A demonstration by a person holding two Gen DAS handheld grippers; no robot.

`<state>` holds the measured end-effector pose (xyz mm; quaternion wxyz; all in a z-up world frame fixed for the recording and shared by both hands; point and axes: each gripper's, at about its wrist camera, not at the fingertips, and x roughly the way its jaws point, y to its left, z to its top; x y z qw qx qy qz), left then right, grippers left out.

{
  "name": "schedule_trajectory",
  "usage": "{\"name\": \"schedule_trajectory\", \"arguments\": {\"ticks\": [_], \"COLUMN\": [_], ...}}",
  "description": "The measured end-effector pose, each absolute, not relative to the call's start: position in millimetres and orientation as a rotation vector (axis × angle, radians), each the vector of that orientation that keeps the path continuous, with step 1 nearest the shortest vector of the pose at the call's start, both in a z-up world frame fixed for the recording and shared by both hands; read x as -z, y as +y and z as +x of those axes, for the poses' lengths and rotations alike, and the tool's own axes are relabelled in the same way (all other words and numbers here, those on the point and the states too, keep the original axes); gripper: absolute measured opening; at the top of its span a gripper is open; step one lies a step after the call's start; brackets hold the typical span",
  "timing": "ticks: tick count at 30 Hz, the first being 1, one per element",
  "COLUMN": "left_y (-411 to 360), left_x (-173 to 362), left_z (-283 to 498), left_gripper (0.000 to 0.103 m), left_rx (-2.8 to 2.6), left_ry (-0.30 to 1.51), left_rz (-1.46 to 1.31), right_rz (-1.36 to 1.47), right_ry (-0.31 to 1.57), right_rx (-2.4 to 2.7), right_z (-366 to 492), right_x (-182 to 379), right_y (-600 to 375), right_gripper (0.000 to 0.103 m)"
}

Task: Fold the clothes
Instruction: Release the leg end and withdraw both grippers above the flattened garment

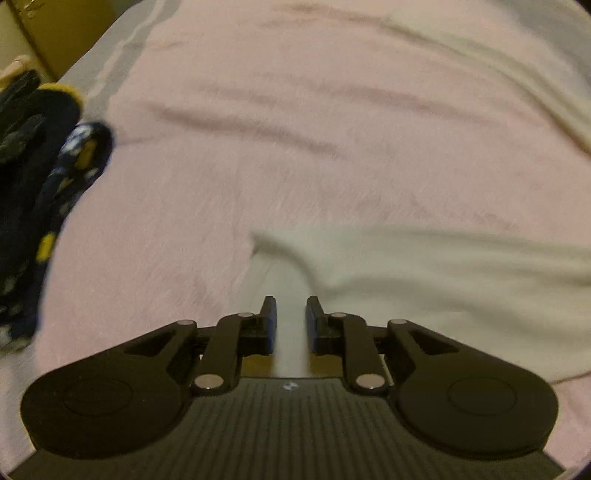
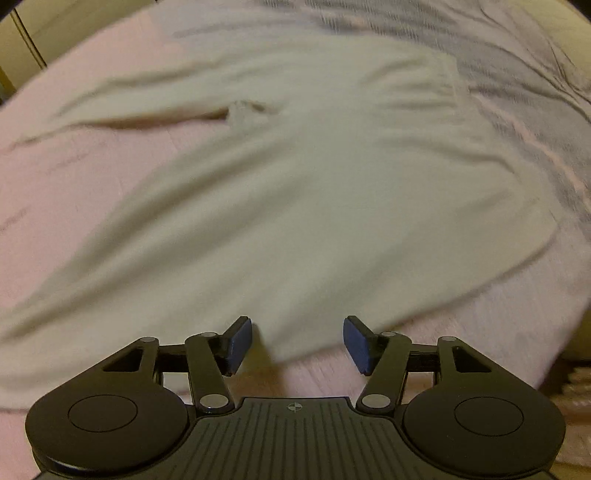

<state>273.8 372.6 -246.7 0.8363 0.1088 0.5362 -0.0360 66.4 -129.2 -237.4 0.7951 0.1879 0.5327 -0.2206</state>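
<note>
A cream garment [image 2: 295,192] lies spread over a pink blanket [image 2: 74,177], its neck opening [image 2: 245,110] toward the far side. My right gripper [image 2: 297,332] is open at the garment's near hem, and a corner of the cloth reaches down between its blue pads [image 2: 240,341]. In the left wrist view the cream garment [image 1: 443,266] fills the right side. A narrow strip of it runs back between my left gripper's [image 1: 291,306] fingers, which stand close together on the cloth.
A pile of dark navy clothes with yellow patches [image 1: 44,184] sits at the left edge of the pink blanket [image 1: 258,147]. Brown furniture [image 1: 55,29] stands beyond the bed's corner. A grey striped sheet [image 2: 517,92] lies at the far right.
</note>
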Motion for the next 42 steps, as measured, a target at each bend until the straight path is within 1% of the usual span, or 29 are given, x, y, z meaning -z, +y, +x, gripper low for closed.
{"name": "schedule_trajectory", "arguments": {"ticks": [4, 7, 9, 10, 12, 16, 24, 31, 37, 40, 42], "left_y": [356, 325, 301, 290, 269, 238, 239, 240, 252, 258, 264], "left_x": [188, 144, 118, 109, 91, 74, 57, 42, 39, 43, 46], "left_z": [259, 240, 221, 213, 197, 173, 152, 134, 128, 124, 121], "left_gripper": [0.016, 0.017, 0.022, 0.026, 0.028, 0.029, 0.029, 0.031, 0.033, 0.035, 0.035], "left_rx": [0.088, 0.176, 0.230, 0.251, 0.292, 0.345, 0.359, 0.371, 0.363, 0.353, 0.348], "left_ry": [1.129, 1.114, 1.096, 1.084, 1.059, 1.019, 1.005, 0.993, 1.014, 1.031, 1.048], "left_rz": [0.216, 0.268, 0.312, 0.327, 0.357, 0.418, 0.423, 0.426, 0.429, 0.434, 0.438], "right_rz": [0.412, 0.430, 0.410, 0.399, 0.394, 0.402, 0.415, 0.405, 0.399, 0.404, 0.402], "right_ry": [1.075, 1.121, 1.127, 1.129, 1.120, 1.091, 1.050, 1.064, 1.096, 1.114, 1.124], "right_rx": [0.449, 0.432, 0.452, 0.464, 0.472, 0.470, 0.475, 0.468, 0.454, 0.451, 0.445], "right_z": [45, 27, 15, 10, 1, -15, -40, -45, -50, -53, -53], "right_x": [176, 135, 115, 106, 93, 75, 53, 47, 45, 48, 49], "right_y": [-120, -108, -97, -92, -86, -75, -70, -65, -58, -54, -50], "right_gripper": [0.059, 0.059, 0.059, 0.059, 0.059, 0.059, 0.059, 0.059, 0.059, 0.063, 0.067]}}
